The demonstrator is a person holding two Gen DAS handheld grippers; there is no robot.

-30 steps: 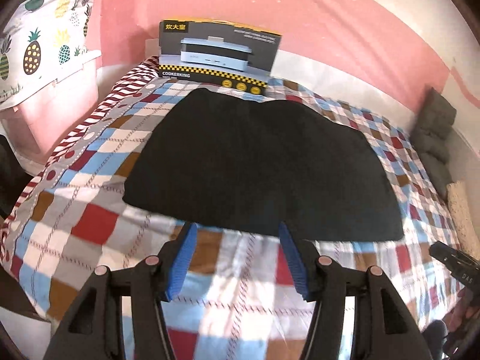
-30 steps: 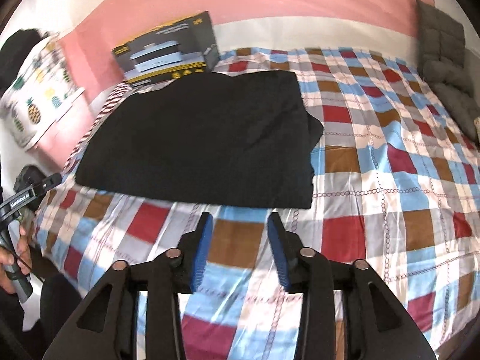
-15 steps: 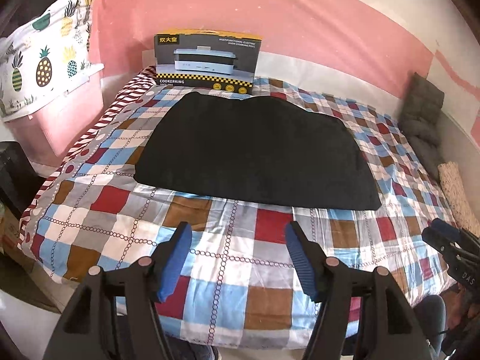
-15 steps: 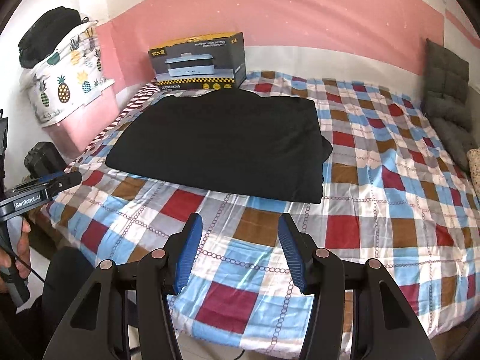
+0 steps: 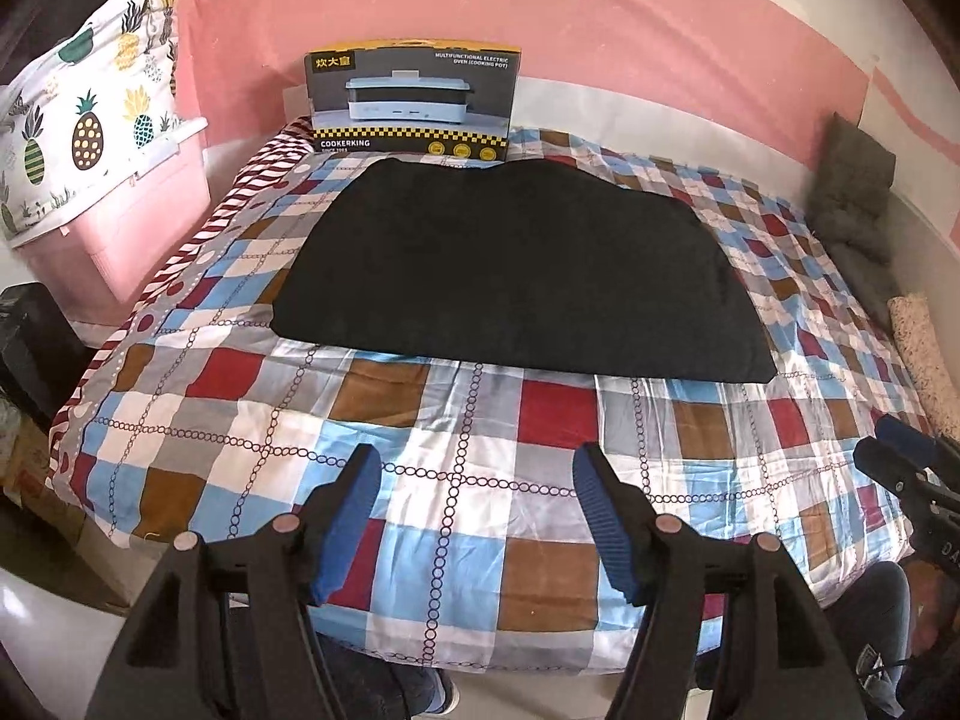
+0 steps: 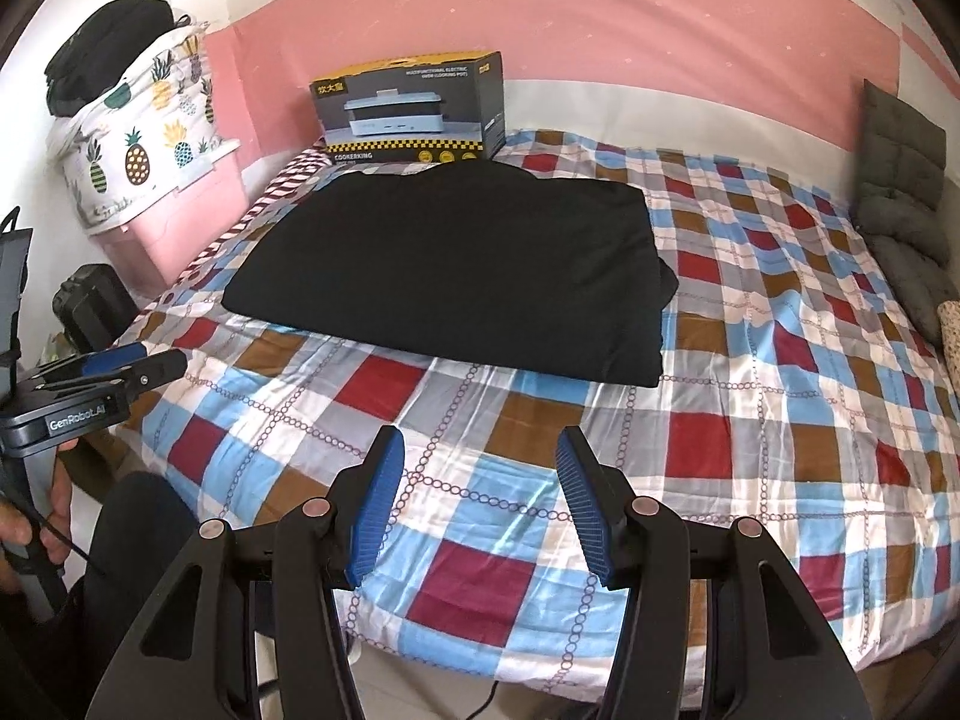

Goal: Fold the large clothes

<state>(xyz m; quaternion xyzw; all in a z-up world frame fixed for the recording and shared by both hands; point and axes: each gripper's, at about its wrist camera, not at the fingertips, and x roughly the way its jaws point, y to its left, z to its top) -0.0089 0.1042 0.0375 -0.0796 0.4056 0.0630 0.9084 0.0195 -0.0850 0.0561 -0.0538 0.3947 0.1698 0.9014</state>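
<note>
Plainly, from the left wrist view, the left gripper (image 5: 474,474) hangs released, its blue pads spread wide and empty, above the near edge of the checked bedspread (image 5: 456,480). The black garment (image 5: 516,270) lies flat on the bedspread, already doubled into a broad slab, its far edge just in front of the cooker box (image 5: 413,99) and its near edge well apart from the pads. The right gripper (image 5: 906,462) shows at the frame's right margin, away from the garment's near right corner.

From the right wrist view, the right gripper (image 6: 477,462) is likewise released and holds nothing, poised over the bedspread short of the garment. On the side away from the cooker box, a lump of cloth bulges out of the garment's right edge.

Judgement: the fold looks nearly complete, and the step in hand is either a last fold or a tidy. To do it well, each claw should take one near corner through all layers, both should lift together, and the edge should be carried evenly toward the cooker box. The bulge should be tucked in first, or the stack may set crooked.
</note>
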